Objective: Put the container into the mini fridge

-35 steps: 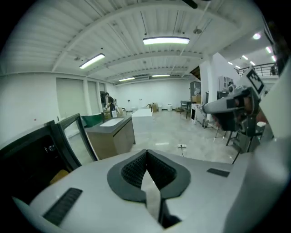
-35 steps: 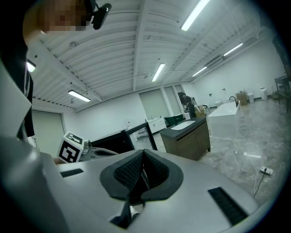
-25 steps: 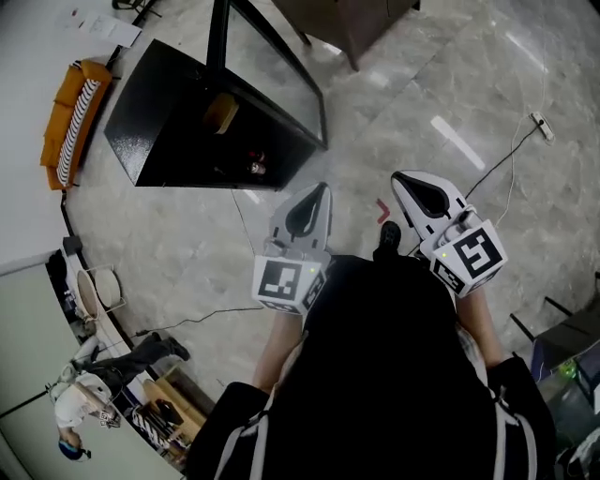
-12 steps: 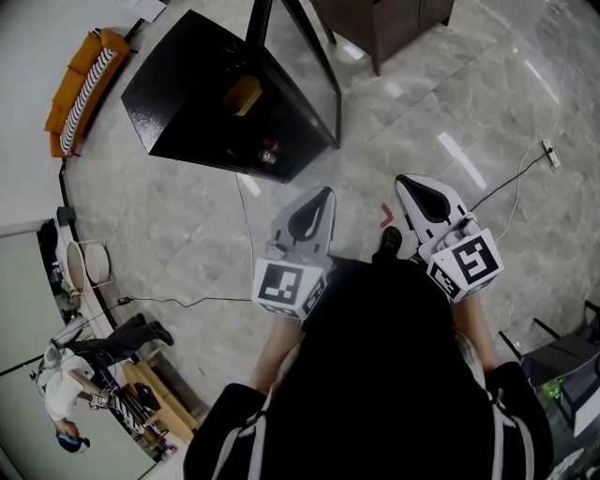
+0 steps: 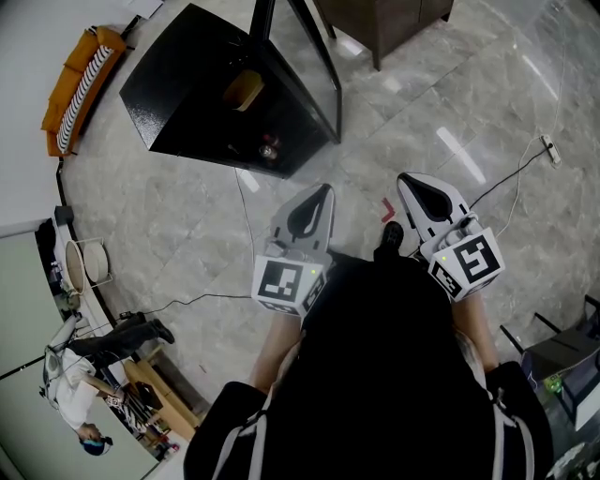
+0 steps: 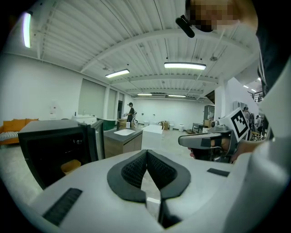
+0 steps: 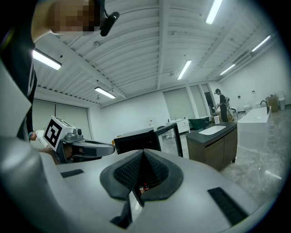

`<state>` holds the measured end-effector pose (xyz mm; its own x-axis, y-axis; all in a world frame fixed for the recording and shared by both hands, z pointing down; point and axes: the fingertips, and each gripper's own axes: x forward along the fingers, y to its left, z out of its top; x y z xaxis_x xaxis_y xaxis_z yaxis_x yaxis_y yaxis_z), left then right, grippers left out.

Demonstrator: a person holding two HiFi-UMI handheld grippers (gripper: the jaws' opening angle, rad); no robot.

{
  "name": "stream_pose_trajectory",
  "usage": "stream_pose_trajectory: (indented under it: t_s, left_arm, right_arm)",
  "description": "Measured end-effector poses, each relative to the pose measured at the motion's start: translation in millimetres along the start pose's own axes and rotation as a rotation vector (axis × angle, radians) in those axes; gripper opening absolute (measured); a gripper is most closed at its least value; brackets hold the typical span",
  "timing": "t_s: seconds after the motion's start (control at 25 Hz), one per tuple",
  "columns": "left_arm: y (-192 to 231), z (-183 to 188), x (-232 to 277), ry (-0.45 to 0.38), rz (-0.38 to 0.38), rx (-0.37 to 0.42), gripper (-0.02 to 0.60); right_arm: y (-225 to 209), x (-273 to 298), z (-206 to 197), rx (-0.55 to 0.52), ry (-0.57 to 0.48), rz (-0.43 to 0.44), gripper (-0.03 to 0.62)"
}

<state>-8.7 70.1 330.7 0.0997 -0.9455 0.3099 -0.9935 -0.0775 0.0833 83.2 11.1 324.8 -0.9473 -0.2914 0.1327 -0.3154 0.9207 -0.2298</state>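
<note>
The black mini fridge stands on the floor with its glass door swung open. A yellow container sits inside it, with small red items lower down. Both grippers hang in front of the person's body, well short of the fridge. My left gripper is shut and holds nothing; its pads meet at the tip. My right gripper is likewise shut and empty, its pads closed together. In the left gripper view the fridge and the yellow container show at the left.
A dark wooden cabinet stands beyond the fridge door. An orange sofa lines the left wall. Cables and a power strip lie on the marble floor, with a red tape mark. A person stands at the lower left.
The head view has shifted, so the fridge now sits higher and further right in the picture. Both grippers have stayed shut in about the same place.
</note>
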Motion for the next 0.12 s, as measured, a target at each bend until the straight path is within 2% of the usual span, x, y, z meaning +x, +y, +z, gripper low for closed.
stream_pose_trajectory:
  t_s: [0.12]
  left_arm:
    - [1.9, -3.8, -0.3, 0.004, 0.005, -0.004, 0.034]
  right_arm:
    - [0.7, 0.2, -3.6, -0.002, 0.005, 0.003, 0.017]
